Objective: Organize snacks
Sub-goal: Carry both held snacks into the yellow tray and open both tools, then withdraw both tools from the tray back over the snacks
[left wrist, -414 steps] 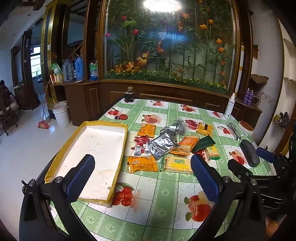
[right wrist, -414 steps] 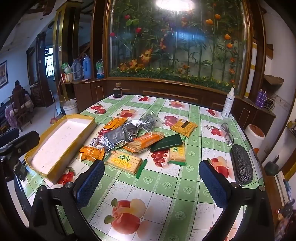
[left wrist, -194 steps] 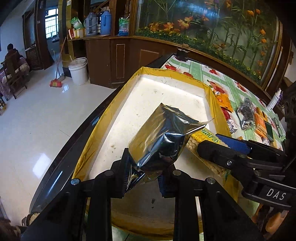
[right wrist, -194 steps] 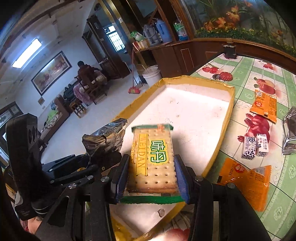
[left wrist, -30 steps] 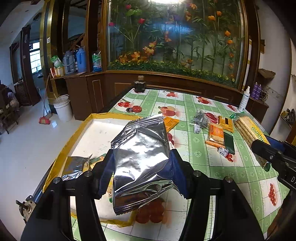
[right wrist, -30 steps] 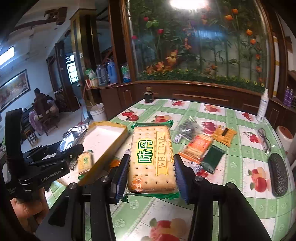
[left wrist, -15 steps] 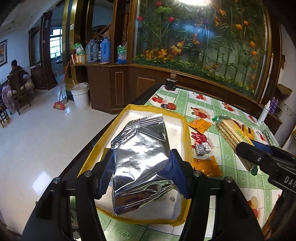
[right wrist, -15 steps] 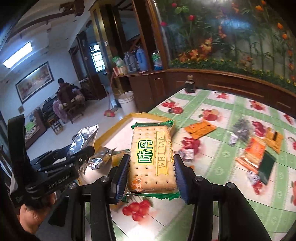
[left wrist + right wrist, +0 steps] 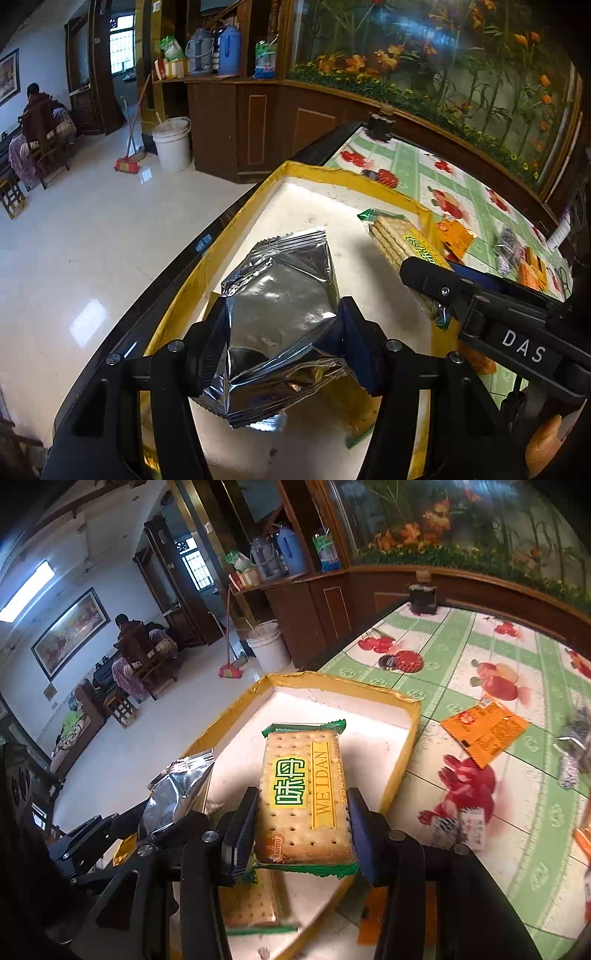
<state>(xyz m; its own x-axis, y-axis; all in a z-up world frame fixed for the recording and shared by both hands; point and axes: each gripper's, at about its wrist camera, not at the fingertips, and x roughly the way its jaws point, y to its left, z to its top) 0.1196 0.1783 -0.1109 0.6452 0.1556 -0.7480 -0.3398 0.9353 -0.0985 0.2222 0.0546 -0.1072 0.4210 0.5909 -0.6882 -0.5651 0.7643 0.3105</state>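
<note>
My left gripper (image 9: 282,325) is shut on a silver foil snack bag (image 9: 280,302) and holds it over the near end of the yellow-rimmed white tray (image 9: 317,195). My right gripper (image 9: 301,823) is shut on a WEIDAN cracker pack (image 9: 303,794) and holds it over the same tray (image 9: 351,688), just right of the left gripper. The cracker pack also shows in the left wrist view (image 9: 402,243), and the silver bag in the right wrist view (image 9: 177,790). Another cracker pack (image 9: 251,904) lies in the tray under my right gripper.
On the green fruit-print tablecloth (image 9: 461,642) right of the tray lie an orange snack packet (image 9: 487,727), small black-and-white candies (image 9: 458,823) and more snacks further right. A dark jar (image 9: 423,594) stands at the far table edge. The floor drops off left of the tray.
Both grippers have swung left and dipped down over the tray with their snacks still held. The tray now fills the view below both grippers.
</note>
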